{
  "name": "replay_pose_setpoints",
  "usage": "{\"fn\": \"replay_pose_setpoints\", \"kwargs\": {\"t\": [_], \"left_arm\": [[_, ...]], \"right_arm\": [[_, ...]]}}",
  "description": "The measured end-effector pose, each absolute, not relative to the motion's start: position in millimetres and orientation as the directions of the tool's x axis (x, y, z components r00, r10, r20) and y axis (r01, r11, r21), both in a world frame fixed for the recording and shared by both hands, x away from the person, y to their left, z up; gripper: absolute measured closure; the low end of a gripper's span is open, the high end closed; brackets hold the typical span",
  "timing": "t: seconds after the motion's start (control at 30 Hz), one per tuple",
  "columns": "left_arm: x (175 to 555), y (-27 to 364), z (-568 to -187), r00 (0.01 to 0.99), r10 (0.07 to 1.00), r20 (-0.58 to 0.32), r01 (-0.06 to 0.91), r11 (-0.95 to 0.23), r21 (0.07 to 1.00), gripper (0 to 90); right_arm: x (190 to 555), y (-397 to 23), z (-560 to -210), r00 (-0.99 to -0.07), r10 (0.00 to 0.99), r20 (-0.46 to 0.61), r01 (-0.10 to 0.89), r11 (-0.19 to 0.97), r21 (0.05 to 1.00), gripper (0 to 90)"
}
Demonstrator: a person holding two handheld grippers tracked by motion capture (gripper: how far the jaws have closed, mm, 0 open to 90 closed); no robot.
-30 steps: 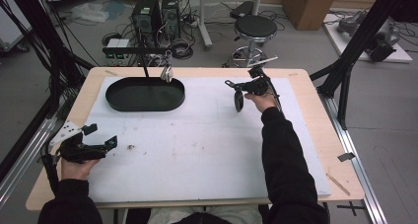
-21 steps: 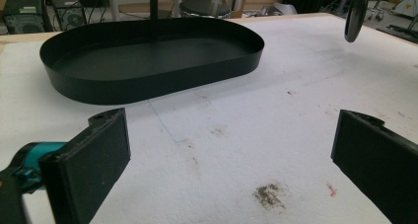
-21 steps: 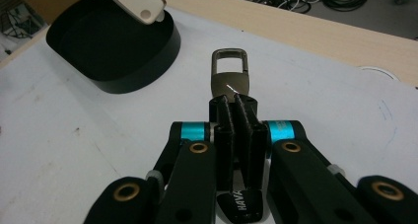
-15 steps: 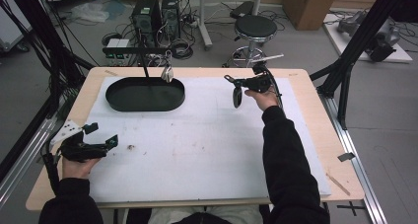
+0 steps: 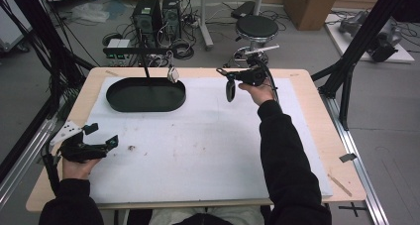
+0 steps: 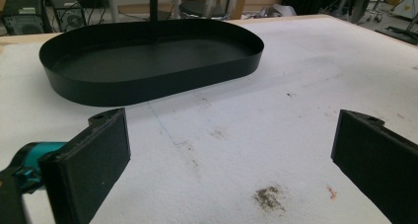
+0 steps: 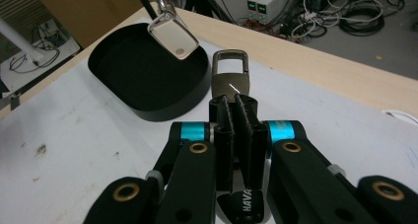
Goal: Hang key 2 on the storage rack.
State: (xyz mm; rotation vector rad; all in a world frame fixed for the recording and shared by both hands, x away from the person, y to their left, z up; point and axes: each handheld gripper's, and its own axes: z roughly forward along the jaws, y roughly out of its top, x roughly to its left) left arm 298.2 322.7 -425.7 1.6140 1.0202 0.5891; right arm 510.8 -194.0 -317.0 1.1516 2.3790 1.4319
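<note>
Holding a key fob point(image 7: 229, 83) by its strap, right gripper point(image 5: 232, 79) jaws clenched, raised above the surface point(image 5: 208, 136) right of the black oval tray point(image 5: 146, 94). Left gripper point(image 5: 101, 144) jaws released, nothing between.

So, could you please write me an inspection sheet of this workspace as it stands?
Surface: white mat on a wooden table, stained with small dark spots.
Job's things: key fob with a metal clip, gripped above the mat; black oval tray with nothing in it; a metal clip hanging over the tray.
Clutter: nothing seen on the mat beyond the stains.
Grippers: right gripper shut on the key fob; left gripper open, low over the mat.
Cables: a cable trails from the right gripper; loose coils on the floor.
Surroundings: computer towers, stool, black frame posts.
</note>
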Motion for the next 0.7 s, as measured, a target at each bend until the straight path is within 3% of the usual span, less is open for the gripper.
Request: {"fn": "replay_pose_setpoints", "kwargs": {"t": [0.7], "left_arm": [[298.3, 324.1, -425.7, 0.511, 0.849, -0.136, 0.31, -0.034, 0.95, 1.9]], "right_arm": [[508.8, -121.0, -282.6, -0.782, 0.578, 0.233, 0.468, 0.298, 0.832, 86.5]]}}
